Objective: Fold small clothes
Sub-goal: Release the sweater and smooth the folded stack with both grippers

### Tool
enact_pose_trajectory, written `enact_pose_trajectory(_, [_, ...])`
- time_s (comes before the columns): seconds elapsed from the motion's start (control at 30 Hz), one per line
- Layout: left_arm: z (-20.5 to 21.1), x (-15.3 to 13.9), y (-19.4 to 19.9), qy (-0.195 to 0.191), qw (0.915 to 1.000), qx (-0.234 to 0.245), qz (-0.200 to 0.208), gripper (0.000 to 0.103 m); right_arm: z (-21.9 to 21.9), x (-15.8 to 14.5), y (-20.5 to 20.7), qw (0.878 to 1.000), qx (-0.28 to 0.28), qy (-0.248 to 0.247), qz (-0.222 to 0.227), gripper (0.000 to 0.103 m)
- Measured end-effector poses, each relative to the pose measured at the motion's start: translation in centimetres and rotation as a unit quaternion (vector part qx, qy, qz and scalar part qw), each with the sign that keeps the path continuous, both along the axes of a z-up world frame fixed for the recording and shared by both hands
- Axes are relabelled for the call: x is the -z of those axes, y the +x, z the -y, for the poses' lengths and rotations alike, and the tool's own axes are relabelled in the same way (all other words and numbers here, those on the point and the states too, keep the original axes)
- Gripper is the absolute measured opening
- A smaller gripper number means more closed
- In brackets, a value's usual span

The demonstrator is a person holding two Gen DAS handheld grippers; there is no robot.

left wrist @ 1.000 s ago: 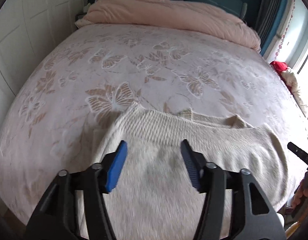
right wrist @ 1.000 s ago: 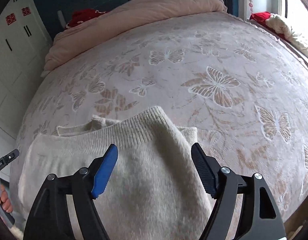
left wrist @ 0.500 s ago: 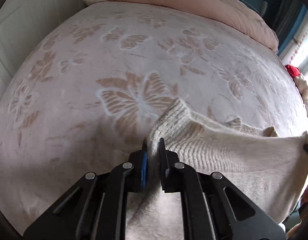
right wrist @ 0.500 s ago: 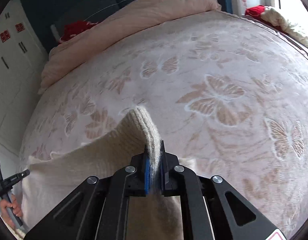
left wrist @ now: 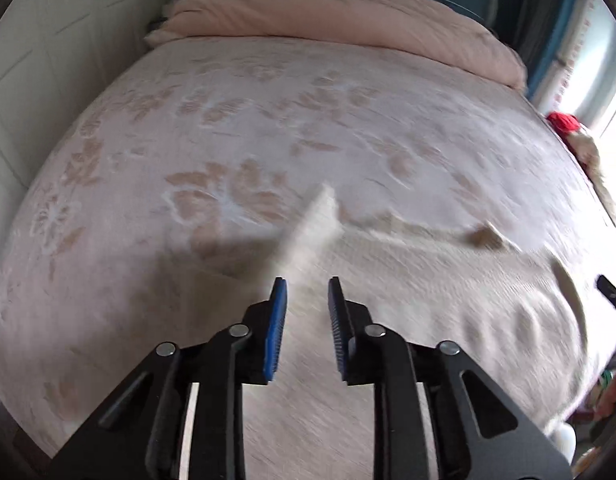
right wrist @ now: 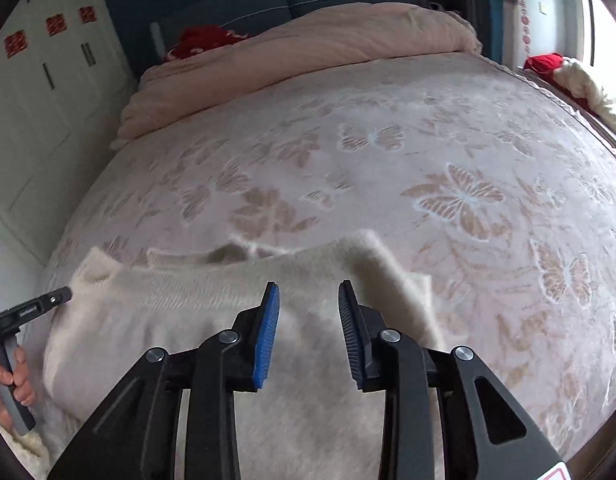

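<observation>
a cream, fuzzy knitted sweater (right wrist: 196,320) lies flat across the near edge of a bed covered by a pale pink bedspread with tan butterfly patterns (right wrist: 447,168), taking up the lower part of both views from about 9 o'clock round to 3 o'clock.

in the left wrist view the left gripper (left wrist: 307,298), black with blue ribbed pads, hangs over the sweater's ribbed corner (left wrist: 319,216), which points toward 12 o'clock just beyond the tips. its jaws are opening; a narrow gap shows between the pads and only the knit lying below is seen through it, nothing pinched. this view is blurred.

in the right wrist view the right gripper (right wrist: 309,300) hangs over the other end of the sweater, with a folded ribbed flap (right wrist: 371,256) at about 1 o'clock from its tips. its jaws are opening too, pads apart and clear of the cloth.

at 9 o'clock in that view a hand (right wrist: 8,384) grips a grey handle.

a rolled peach-pink quilt (right wrist: 308,52) lies along the far edge at 12 o'clock, with a red cloth (right wrist: 200,40) behind it.
</observation>
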State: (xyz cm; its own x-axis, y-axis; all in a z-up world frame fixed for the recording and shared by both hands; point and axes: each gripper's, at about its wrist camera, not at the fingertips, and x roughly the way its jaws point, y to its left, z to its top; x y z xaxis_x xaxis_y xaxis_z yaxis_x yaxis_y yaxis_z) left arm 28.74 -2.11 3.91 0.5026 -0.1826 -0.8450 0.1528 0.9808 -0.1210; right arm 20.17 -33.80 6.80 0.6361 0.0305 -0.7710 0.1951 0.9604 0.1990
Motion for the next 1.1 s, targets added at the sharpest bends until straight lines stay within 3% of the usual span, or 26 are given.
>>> enact_pose_trajectory(0.03, [1.4,0.9,-1.0,0.007,0.9998,0.013,-0.015,0.040,-1.7,1.0,-0.4,1.000,-0.017,-0.004,-0.012,0.029])
enact_pose_trajectory(0.17, [3.8,5.4,-3.1,0.041,0.9971,0.022,-0.061,0.041,-4.1,7.6,0.2,0.993,-0.037,-0.035,-0.105,0.028])
enact_pose_trajectory(0.3, [3.8,4.9,-4.1,0.040,0.9980,0.010,-0.048,0.041,-5.6,4.4,-1.2,0.997,-0.041,0.009,-0.058,0.029])
enact_pose_trajectory(0.37, [3.7,4.8,-4.1,0.037,0.9979,0.005,-0.052,0.041,-8.0,3.6,-1.0,0.997,-0.067,0.001,-0.048,0.029])
enact_pose_trajectory(0.5, [3.4,5.0,-3.9,0.035,0.9978,0.001,-0.056,0.041,-10.7,7.8,1.3,0.987,-0.095,-0.040,-0.120,0.030])
enact_pose_trajectory(0.53, [3.3,5.1,-3.9,0.034,0.9977,0.001,-0.058,0.041,-10.9,7.0,1.2,0.990,-0.090,-0.034,-0.104,0.030])
enact_pose_trajectory(0.63, [3.4,5.1,-4.4,0.029,0.9978,0.001,-0.059,0.041,-10.9,3.6,1.4,0.994,-0.089,0.009,-0.056,0.028])
enact_pose_trajectory(0.7, [3.3,5.1,-4.5,0.026,0.9979,0.000,-0.059,0.041,-11.1,2.3,2.2,0.995,-0.088,-0.002,-0.043,0.028])
enact_pose_trajectory(0.8, [3.4,5.1,-4.6,0.025,0.9979,-0.002,-0.060,0.041,-10.7,3.0,4.2,0.996,-0.073,-0.019,-0.054,0.028])
enact_pose_trajectory(0.9, [3.2,5.2,-4.5,0.019,0.9980,-0.004,-0.061,0.041,-8.9,6.7,6.0,0.994,-0.036,-0.031,-0.103,0.027])
enact_pose_trajectory(0.93, [3.1,5.2,-4.5,0.017,0.9979,-0.004,-0.062,0.041,-8.0,8.0,6.3,0.993,-0.028,-0.014,-0.114,0.025])
enact_pose_trajectory(1.0, [2.9,5.3,-4.4,0.015,0.9980,0.000,-0.062,0.042,-7.0,7.4,5.7,0.995,-0.013,0.026,-0.099,0.024])
enact_pose_trajectory(1.1, [2.2,5.2,-4.3,0.010,0.9981,0.004,-0.061,0.042,-5.4,5.7,4.2,0.997,-0.004,0.028,-0.076,0.024])
